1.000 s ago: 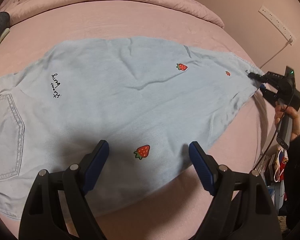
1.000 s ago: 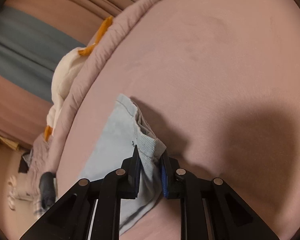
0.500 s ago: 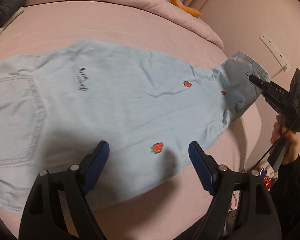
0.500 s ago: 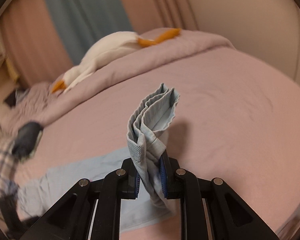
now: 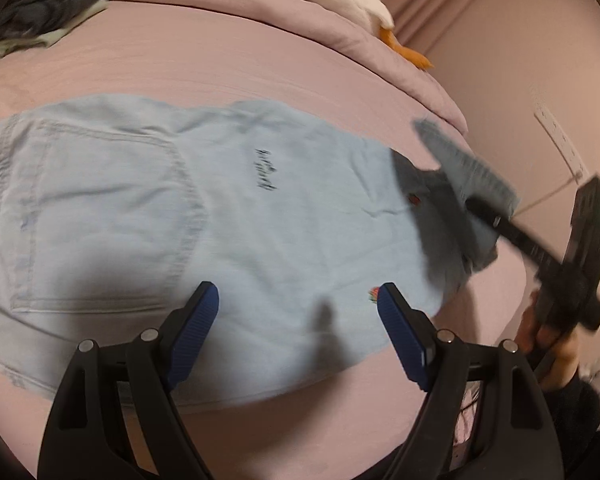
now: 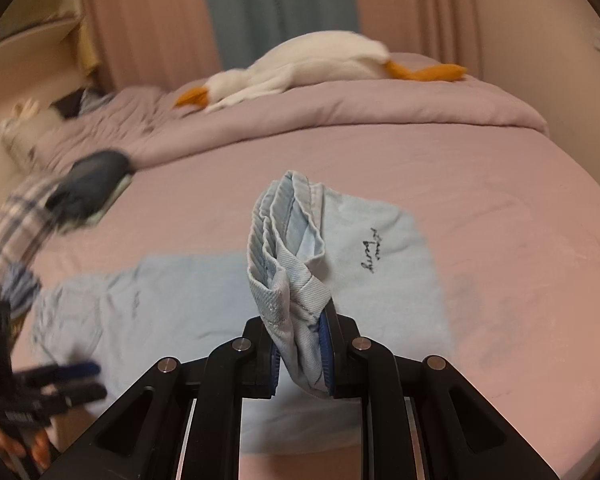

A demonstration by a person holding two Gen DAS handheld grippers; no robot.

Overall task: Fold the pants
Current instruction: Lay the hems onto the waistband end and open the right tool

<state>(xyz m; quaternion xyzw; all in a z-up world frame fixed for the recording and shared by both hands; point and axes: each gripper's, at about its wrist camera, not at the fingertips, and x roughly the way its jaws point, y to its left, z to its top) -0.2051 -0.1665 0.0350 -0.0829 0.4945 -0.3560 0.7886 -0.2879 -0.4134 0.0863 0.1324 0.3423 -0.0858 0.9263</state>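
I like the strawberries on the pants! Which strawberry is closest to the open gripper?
The strawberry right beside a blue pad of the left gripper. The other strawberry sits farther up the pants, by the lifted hem.

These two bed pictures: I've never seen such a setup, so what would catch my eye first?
Probably the bunched hem of the light blue pants, pinched and lifted by the right gripper above the pink bed. The rest of the pants lies flat, back pocket at the left of the left wrist view, with the open left gripper hovering above. A white plush goose sprawls on the duvet behind.
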